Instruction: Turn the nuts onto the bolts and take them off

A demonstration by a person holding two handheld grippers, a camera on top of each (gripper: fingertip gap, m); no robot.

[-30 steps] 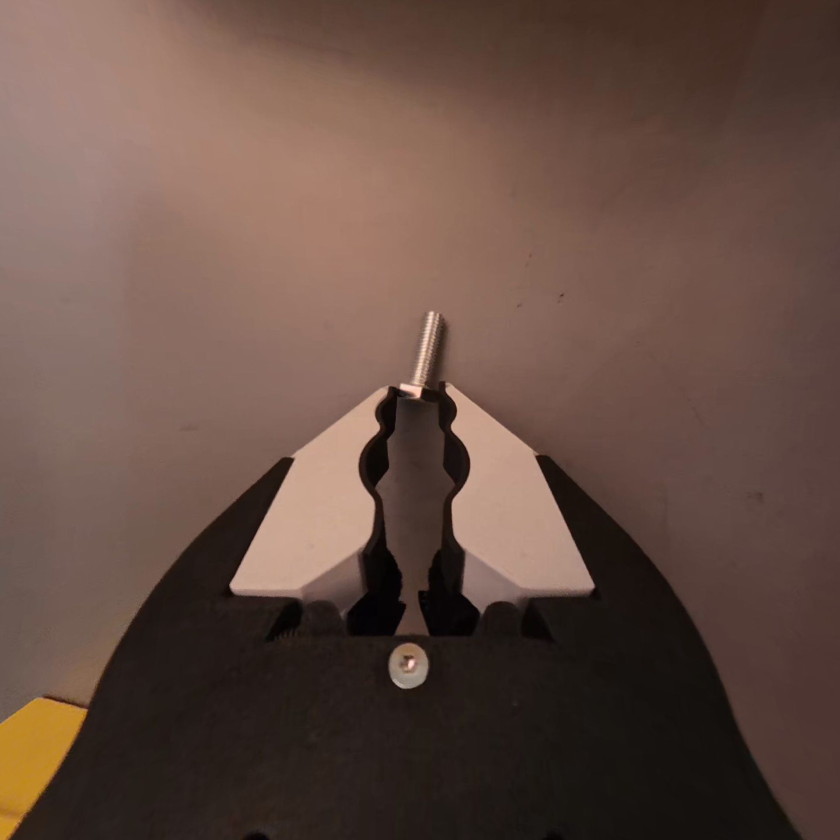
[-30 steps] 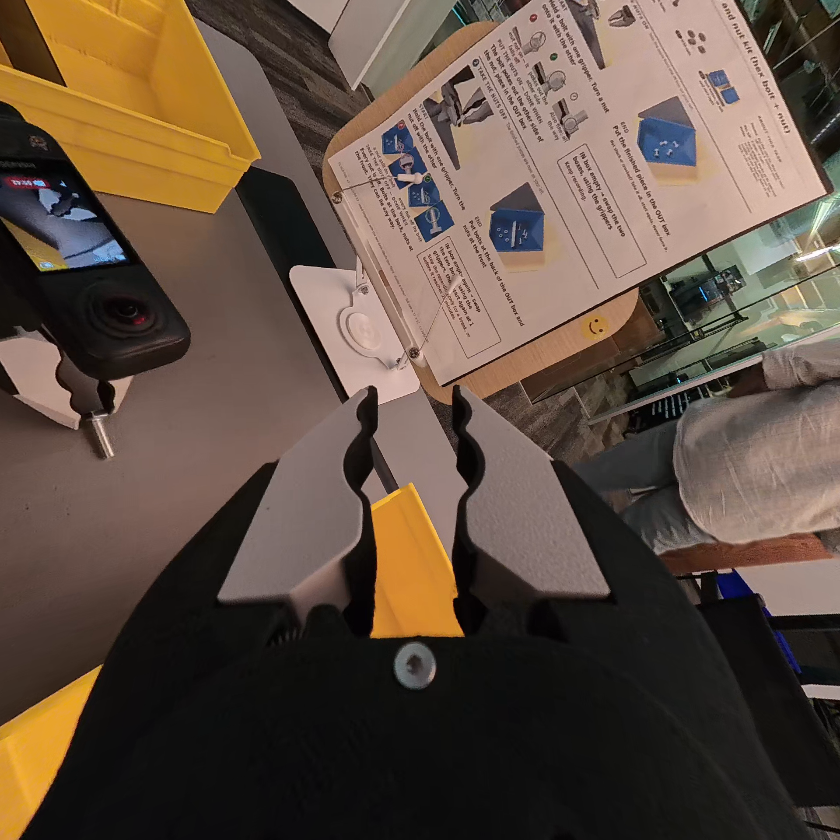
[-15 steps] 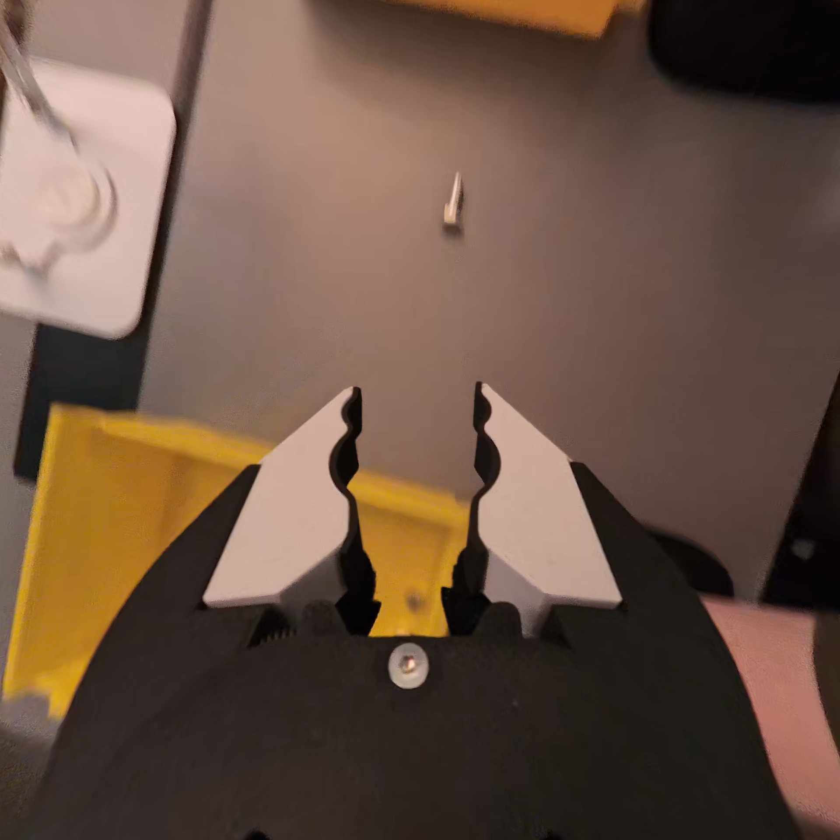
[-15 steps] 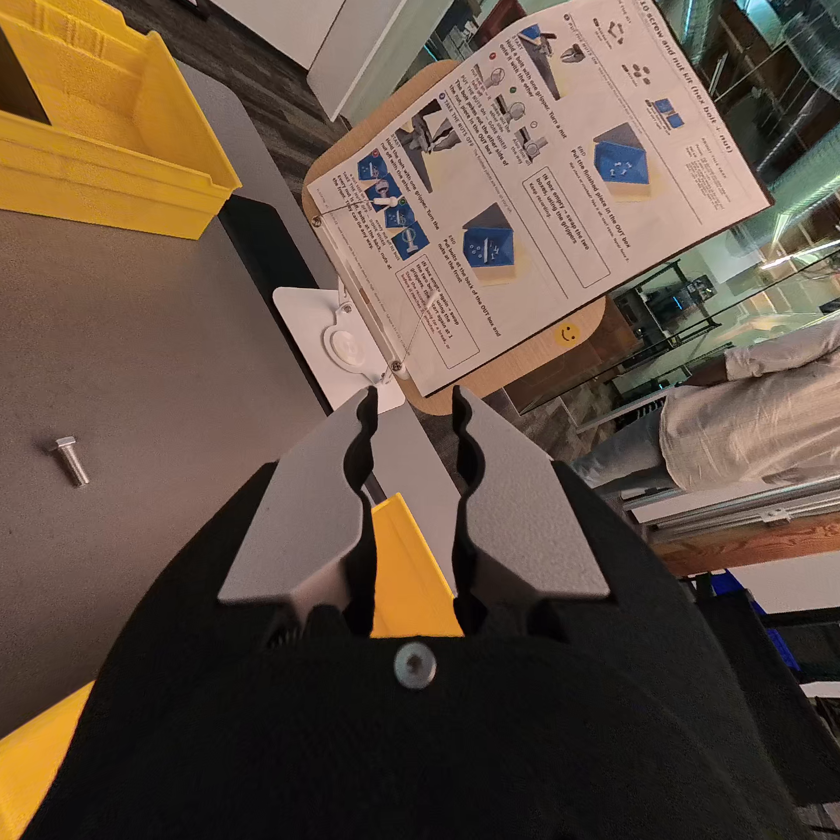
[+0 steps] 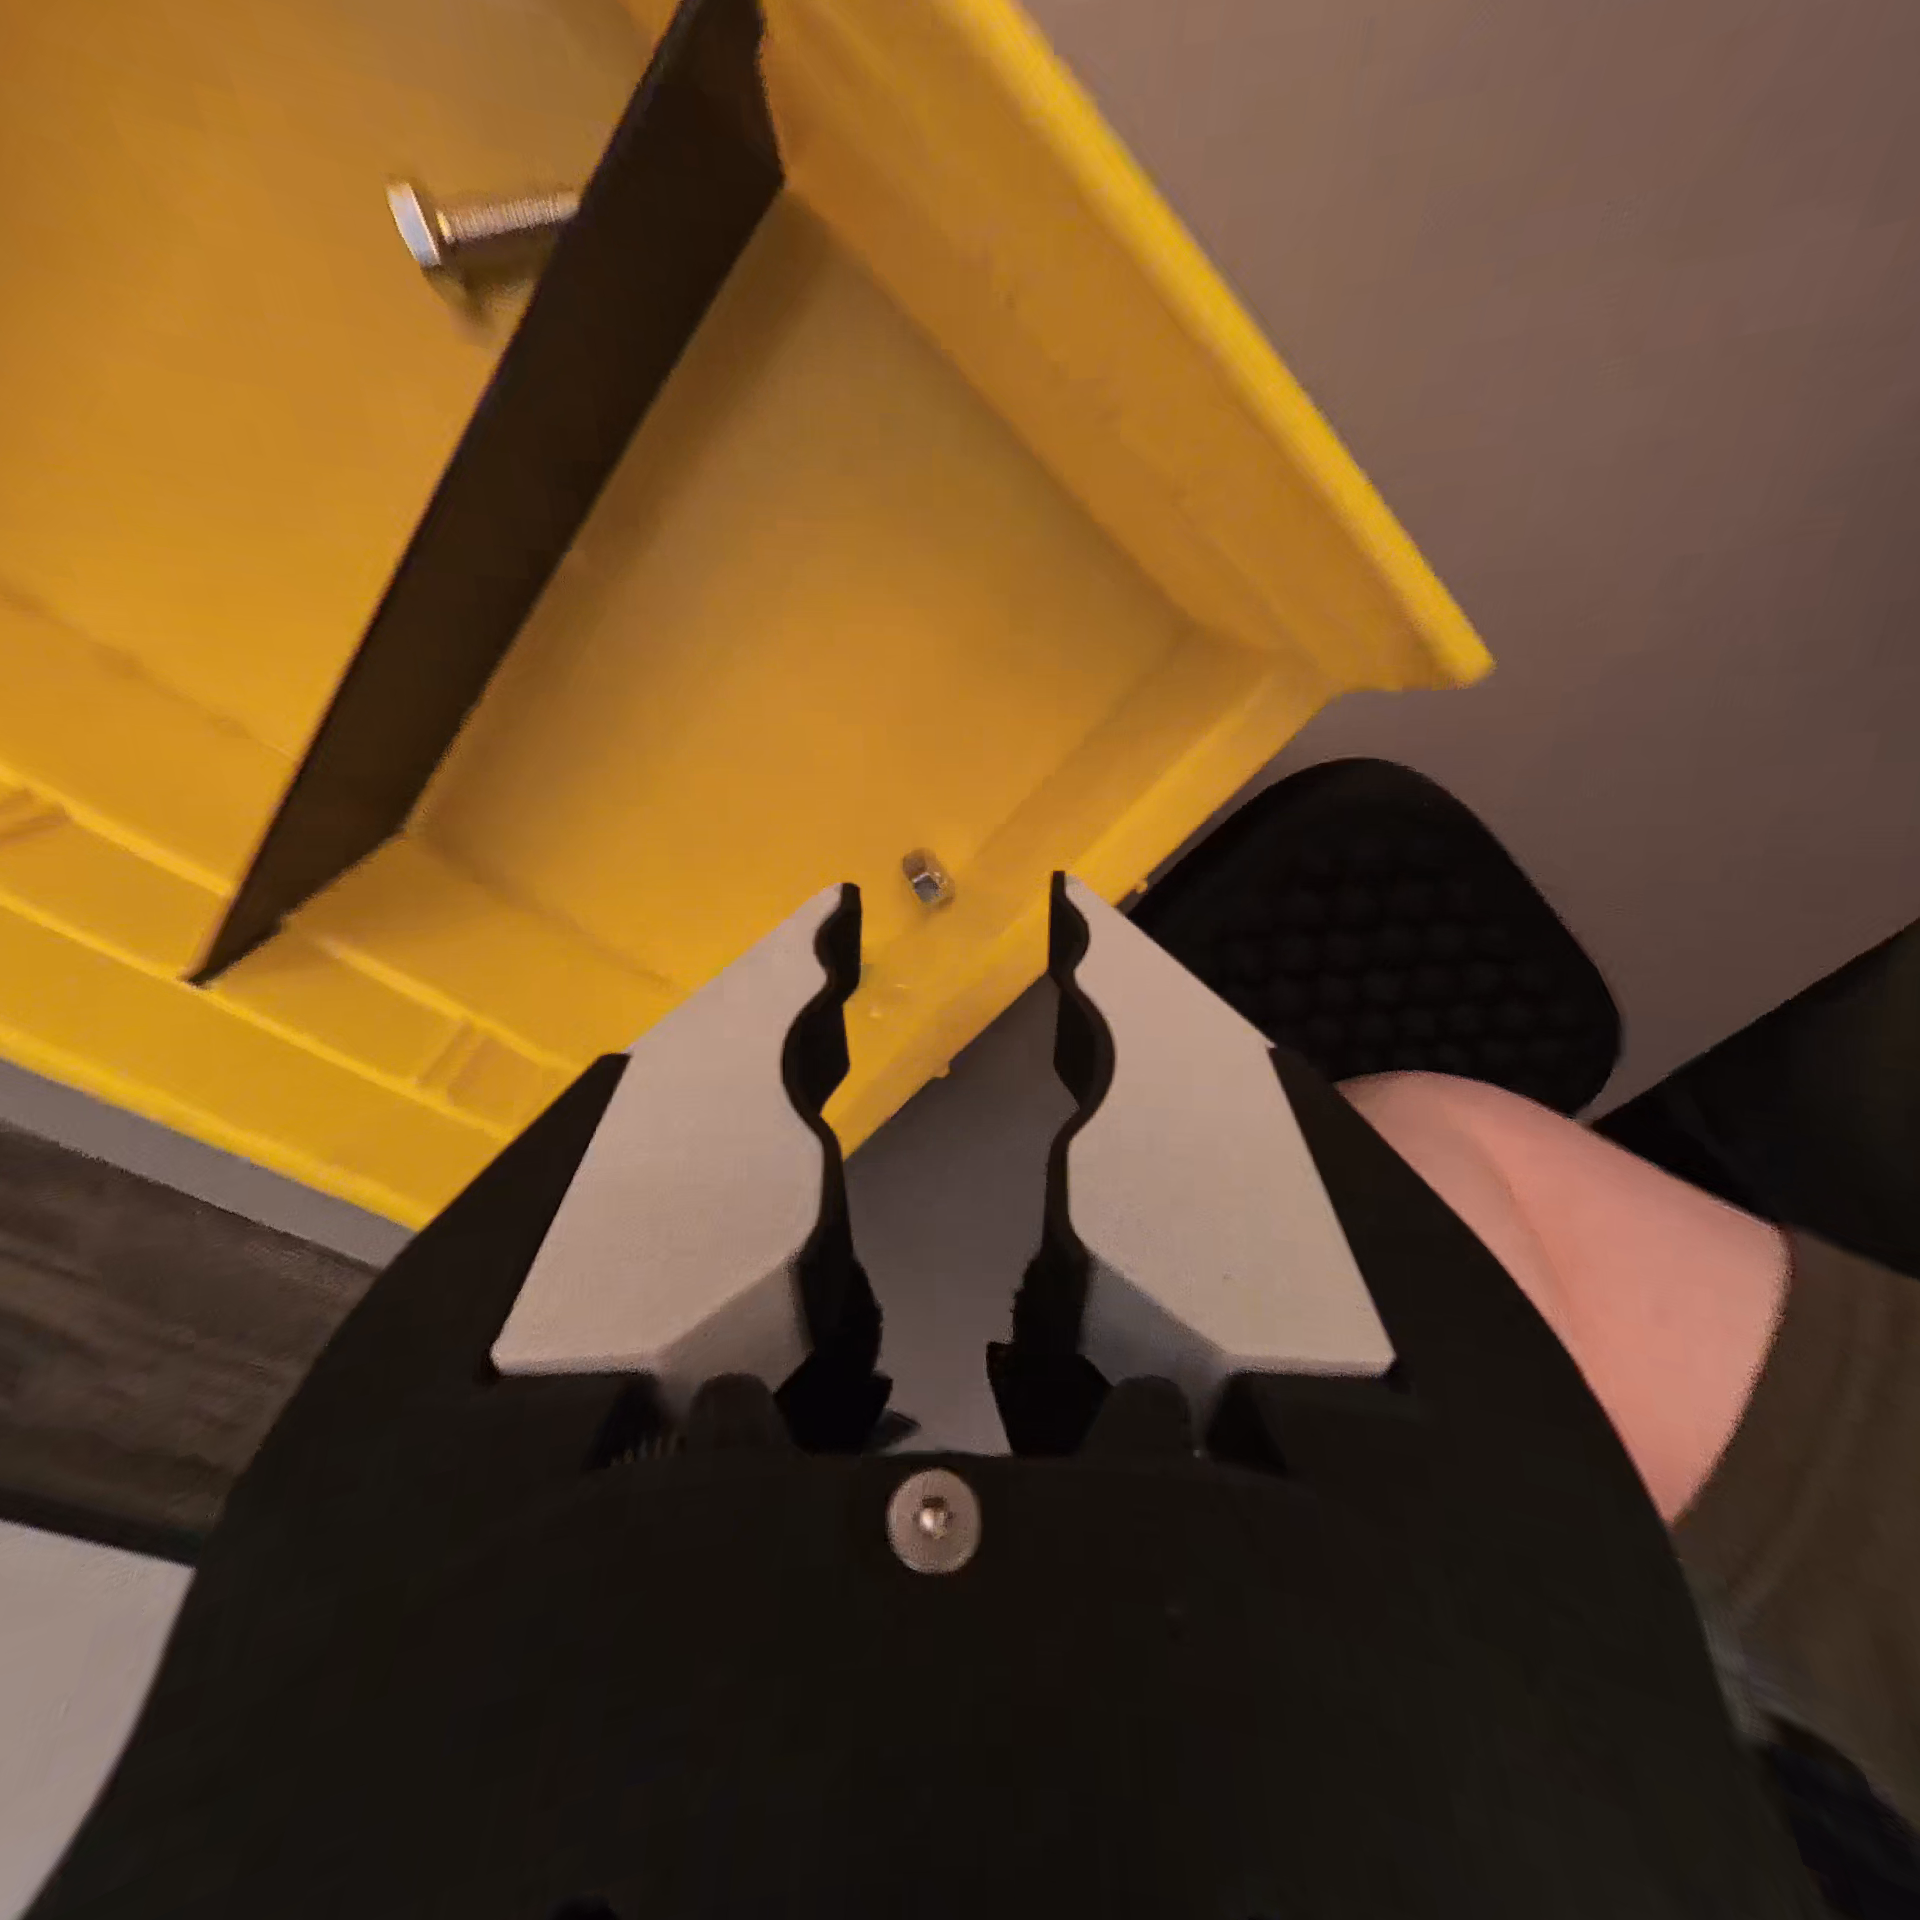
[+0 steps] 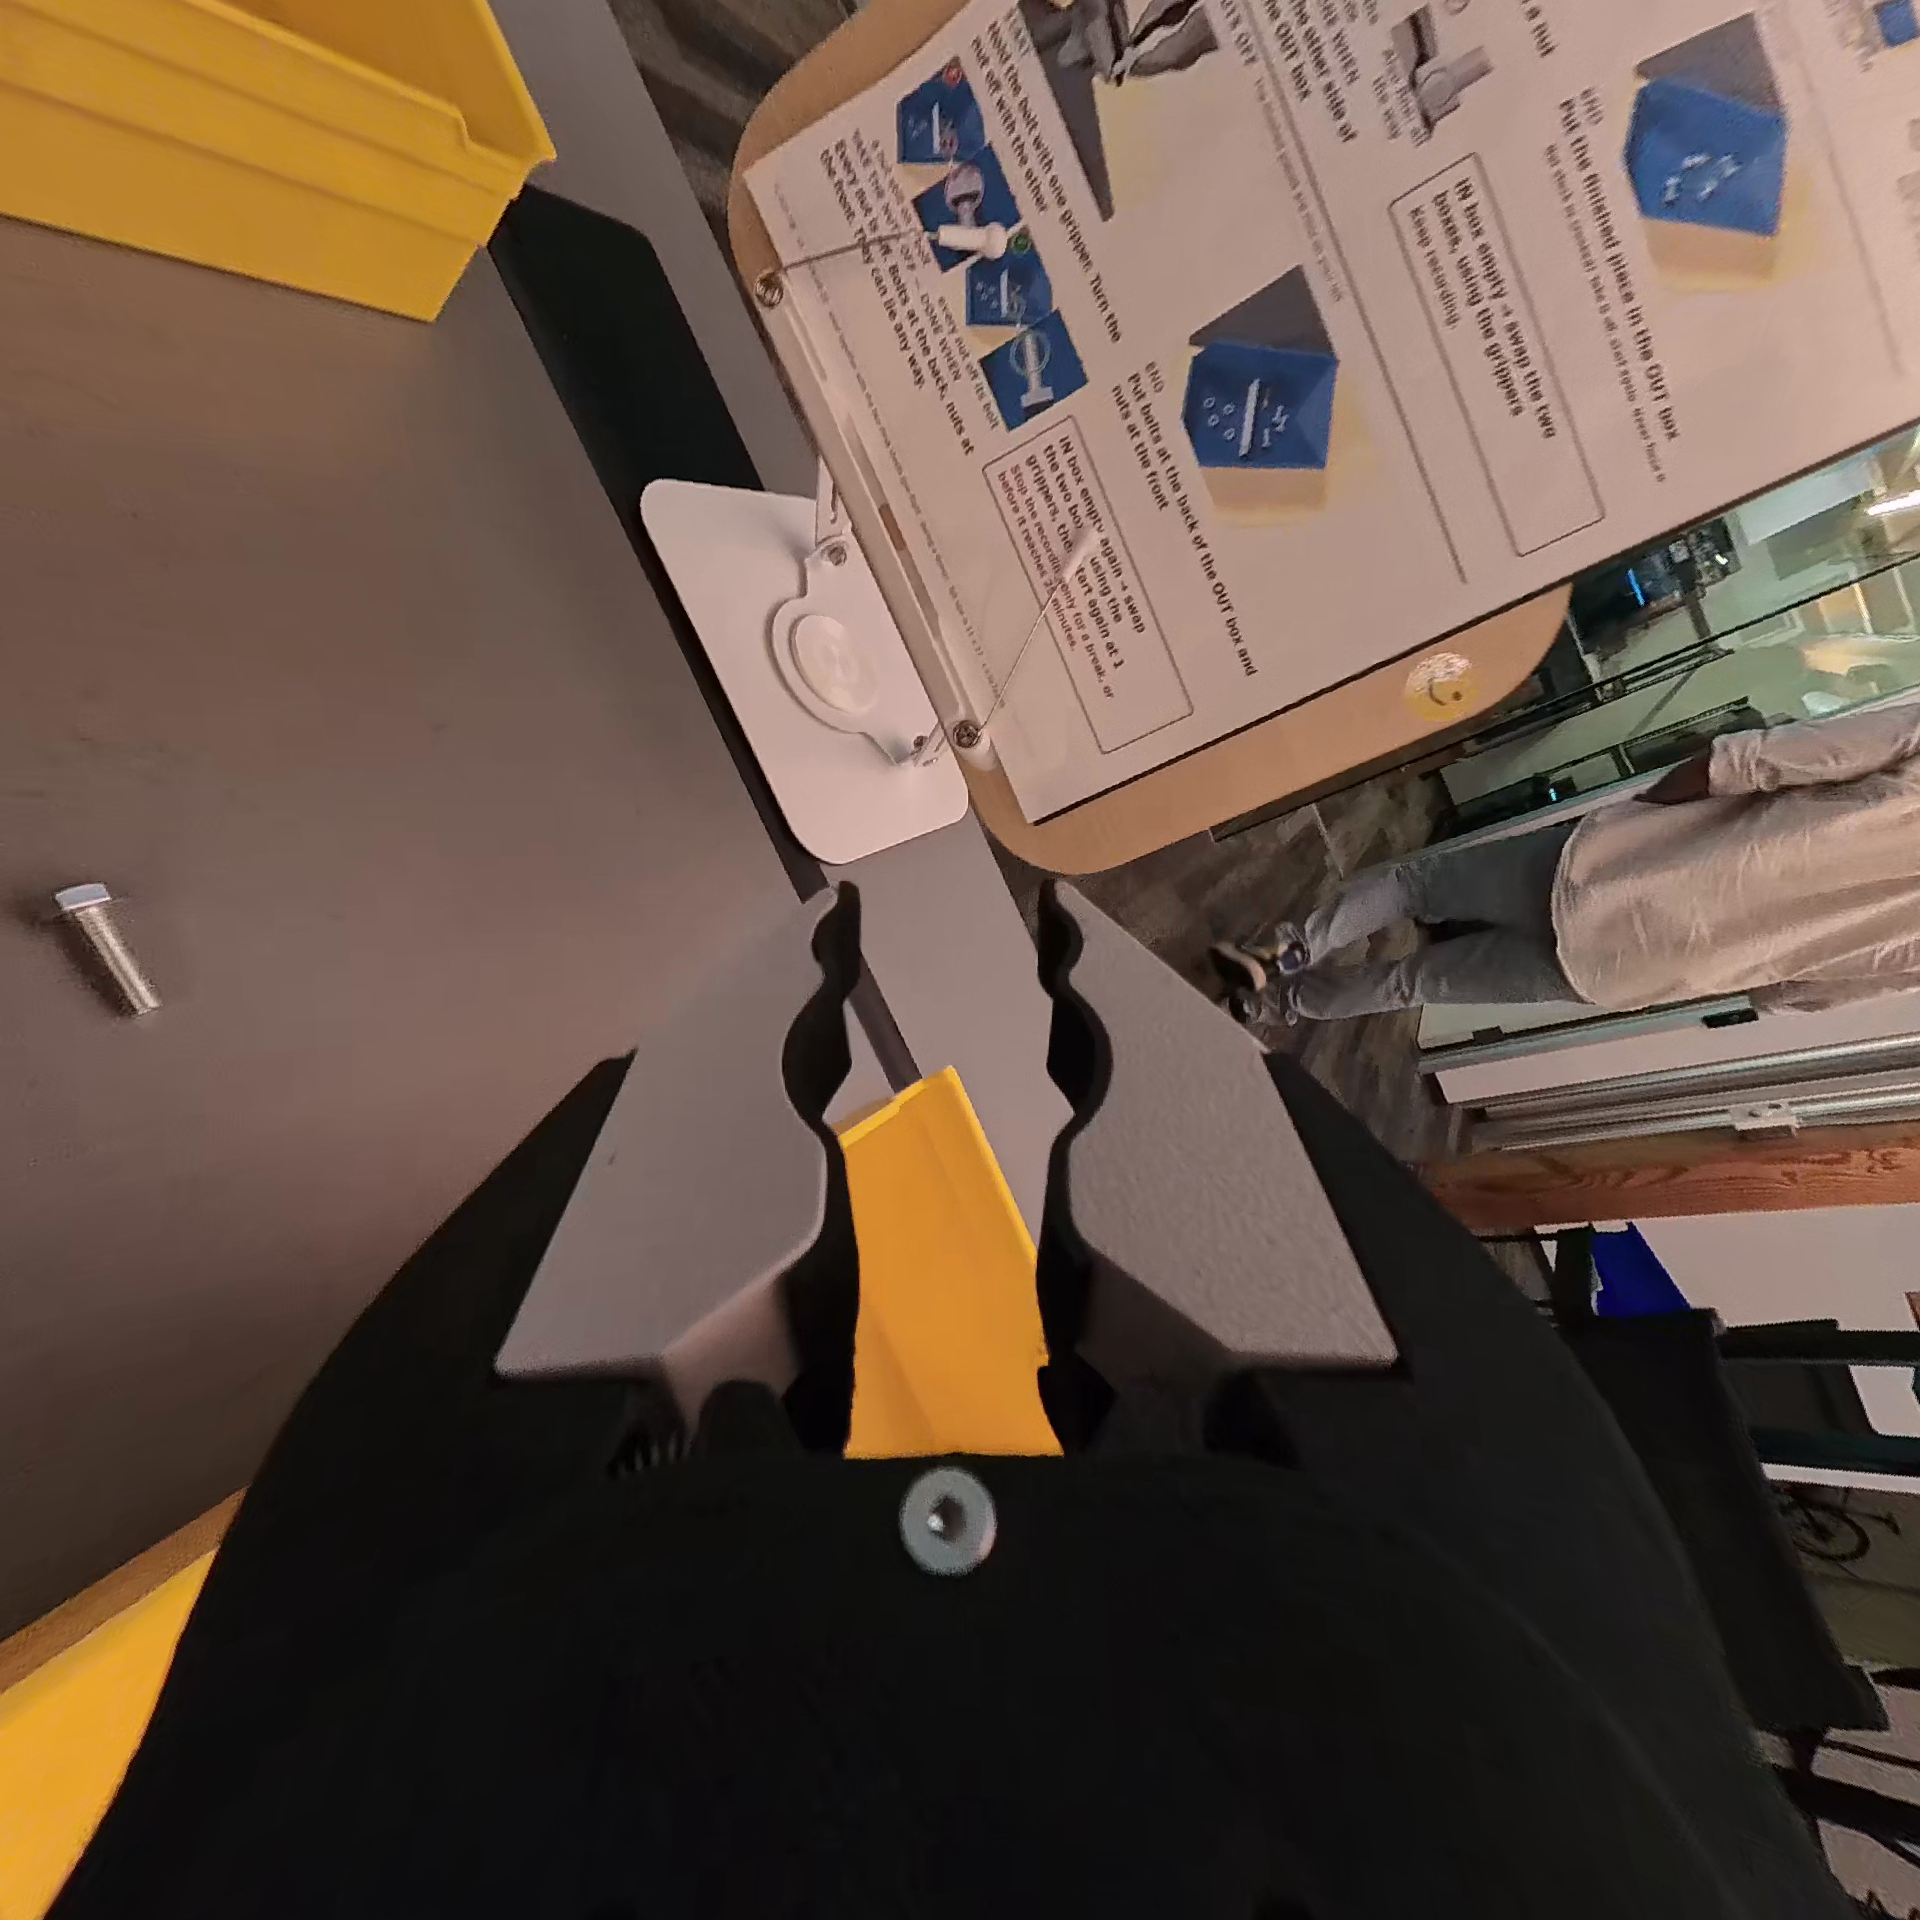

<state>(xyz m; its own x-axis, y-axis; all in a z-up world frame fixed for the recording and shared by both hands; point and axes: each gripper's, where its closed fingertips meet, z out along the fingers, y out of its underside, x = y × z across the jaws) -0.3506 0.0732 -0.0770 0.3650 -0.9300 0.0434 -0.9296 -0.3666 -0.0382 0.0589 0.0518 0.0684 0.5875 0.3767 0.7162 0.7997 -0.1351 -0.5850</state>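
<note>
Big yellow bin [image 5: 1039, 343] w/ a black divider [image 5: 520, 499]; its far part is cut off by the pic edge. Grey bench [image 6: 312, 623] is smooth. Left claw [image 5: 954, 899] hangs open over the bin, empty. Right claw [image 6: 940, 899] open too, empty. Bolt [image 5: 468, 223] in the bin, half hidden behind the divider. 2nd bolt [image 6: 104, 951] lies on the bench, well apart from the bin. Tiny nut [image 5: 927, 876] in the bin corner, blurry.
</note>
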